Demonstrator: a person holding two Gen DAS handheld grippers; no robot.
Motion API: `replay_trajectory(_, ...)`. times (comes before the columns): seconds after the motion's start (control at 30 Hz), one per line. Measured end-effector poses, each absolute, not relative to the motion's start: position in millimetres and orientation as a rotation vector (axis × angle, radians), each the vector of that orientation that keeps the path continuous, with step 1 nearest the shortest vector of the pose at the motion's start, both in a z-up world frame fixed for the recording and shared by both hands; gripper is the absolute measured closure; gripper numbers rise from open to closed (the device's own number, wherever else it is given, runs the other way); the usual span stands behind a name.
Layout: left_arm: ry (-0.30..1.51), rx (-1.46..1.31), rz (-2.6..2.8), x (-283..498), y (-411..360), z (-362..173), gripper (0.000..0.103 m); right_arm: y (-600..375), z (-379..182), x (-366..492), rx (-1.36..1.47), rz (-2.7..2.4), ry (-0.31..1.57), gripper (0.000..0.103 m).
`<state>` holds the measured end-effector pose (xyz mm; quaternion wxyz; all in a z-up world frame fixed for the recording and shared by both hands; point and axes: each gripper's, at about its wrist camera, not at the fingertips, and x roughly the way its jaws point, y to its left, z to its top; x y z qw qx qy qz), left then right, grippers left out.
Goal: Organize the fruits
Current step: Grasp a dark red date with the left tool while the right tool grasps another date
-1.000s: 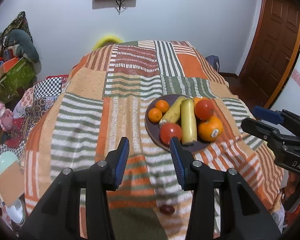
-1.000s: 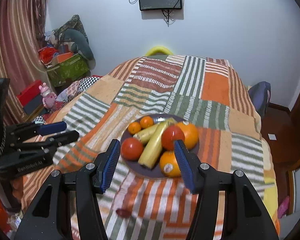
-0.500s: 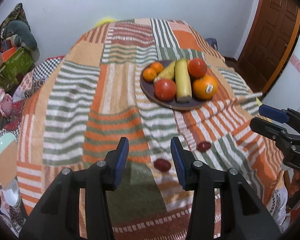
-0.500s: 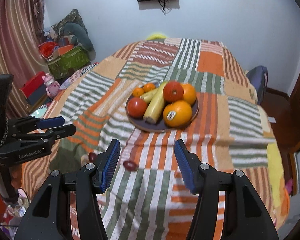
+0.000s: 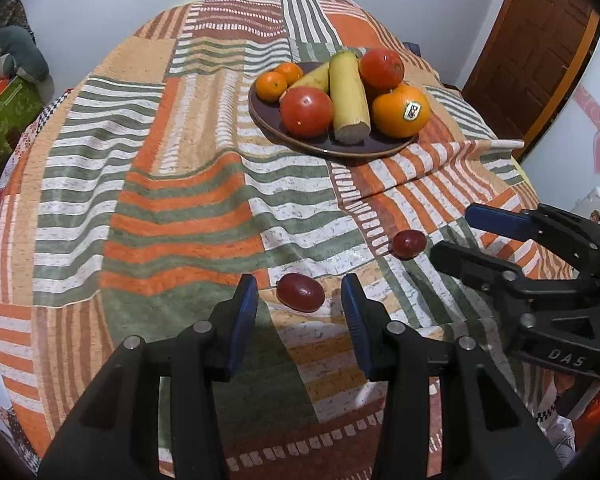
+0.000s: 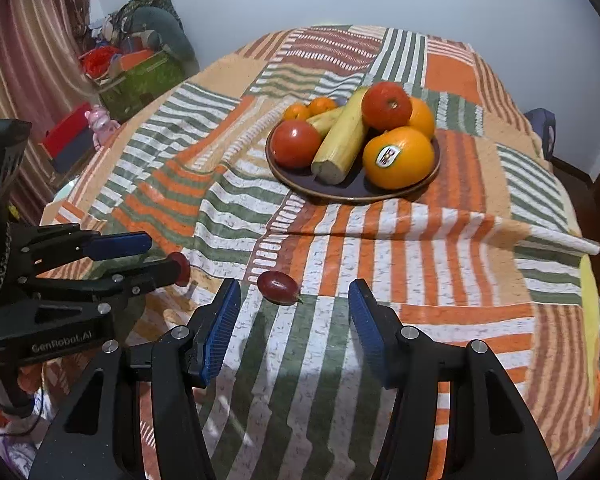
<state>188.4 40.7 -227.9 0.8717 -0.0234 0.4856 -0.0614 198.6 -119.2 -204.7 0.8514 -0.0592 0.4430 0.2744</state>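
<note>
Stock check, fruit job: dark brown round plate (image 6: 430, 184) on striped patchwork cloth (image 5: 172, 184) already holds 2 red tomatoes, 2 pale yellow bananas, big oranges, small mandarins. Still loose on cloth, near edge: small dark-red oval grape (image 5: 300, 292) between my left gripper (image 5: 299, 300) tips, untouched; 2nd dark-red grape (image 6: 278, 287) ahead of right gripper (image 6: 294, 310). Both grippers part open, empty. Est.: mostly done, 2 pcs left to plate.

Both wrist cameras looked steeply down past their own fingers from the bed's (image 5: 188, 208) near edge, close above it, sharing the fruit plate (image 5: 268, 120) (image 6: 380, 196).
</note>
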Motion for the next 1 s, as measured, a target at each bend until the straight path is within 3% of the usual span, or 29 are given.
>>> replay_trajectory(0.17,1.018,-0.035,-0.147,192,38,-235,0.060,-112,-217,204,-0.132,0.592,0.966,0.051)
replay_trajectory(0.6,1.013,-0.024,-0.157,193,39,-242,0.076,-107,-226,212,-0.143,0.633,0.970,0.077)
replay_trajectory(1.0,0.976,-0.018,-0.160,191,36,-222,0.077,-121,-206,209,-0.116,0.612,0.914,0.078)
